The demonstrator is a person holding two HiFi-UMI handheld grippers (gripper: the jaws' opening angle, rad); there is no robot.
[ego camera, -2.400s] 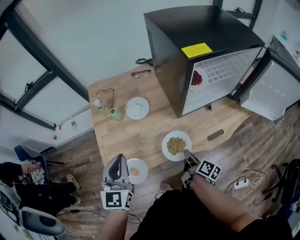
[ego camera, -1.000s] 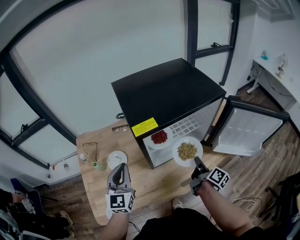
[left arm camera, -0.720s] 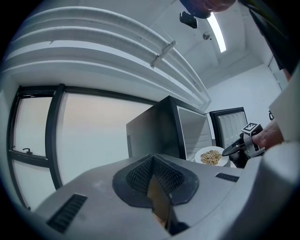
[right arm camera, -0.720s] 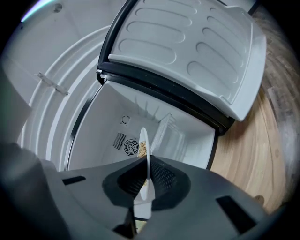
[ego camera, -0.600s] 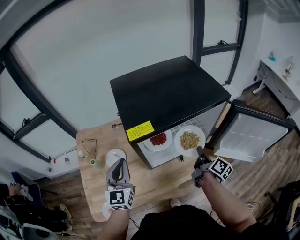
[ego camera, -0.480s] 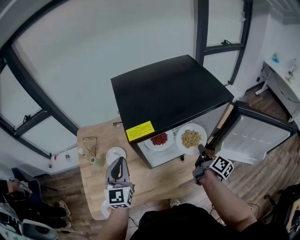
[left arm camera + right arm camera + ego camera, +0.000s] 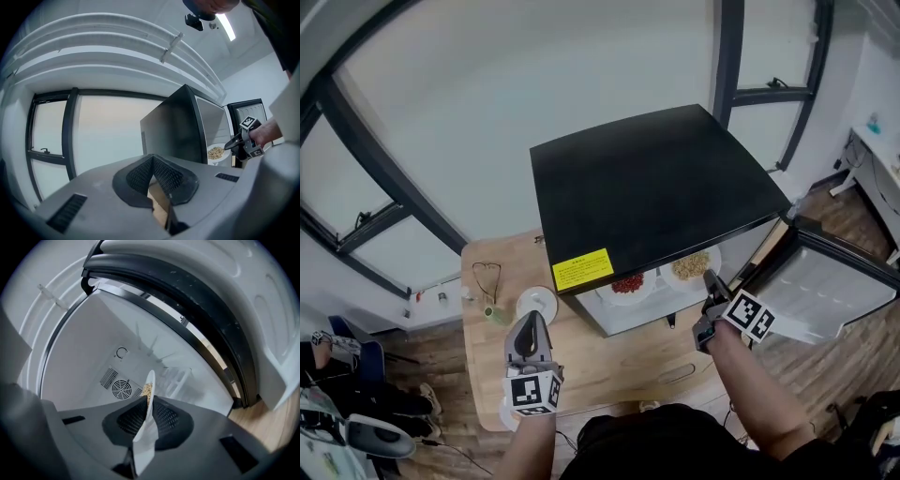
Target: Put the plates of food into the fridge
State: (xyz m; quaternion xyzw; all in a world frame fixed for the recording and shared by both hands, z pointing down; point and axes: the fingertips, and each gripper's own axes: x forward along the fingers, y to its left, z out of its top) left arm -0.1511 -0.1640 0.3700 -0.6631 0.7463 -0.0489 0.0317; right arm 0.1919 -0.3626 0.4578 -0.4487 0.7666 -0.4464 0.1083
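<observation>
White plate of grain (image 7: 692, 265), clamped by its rim in the right claw (image 7: 710, 279), was level inside the fridge (image 7: 647, 178) mouth beside the red-food plate (image 7: 628, 283), likely to avoid spilling; the left claw (image 7: 529, 330), jaws together and empty, hovered before the fridge

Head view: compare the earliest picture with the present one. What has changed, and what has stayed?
The right gripper, shut on the plate of yellowish food, lifted it off the table and carried it into the open fridge, beside the plate of red food. The left gripper stayed shut and empty over the table.
</observation>
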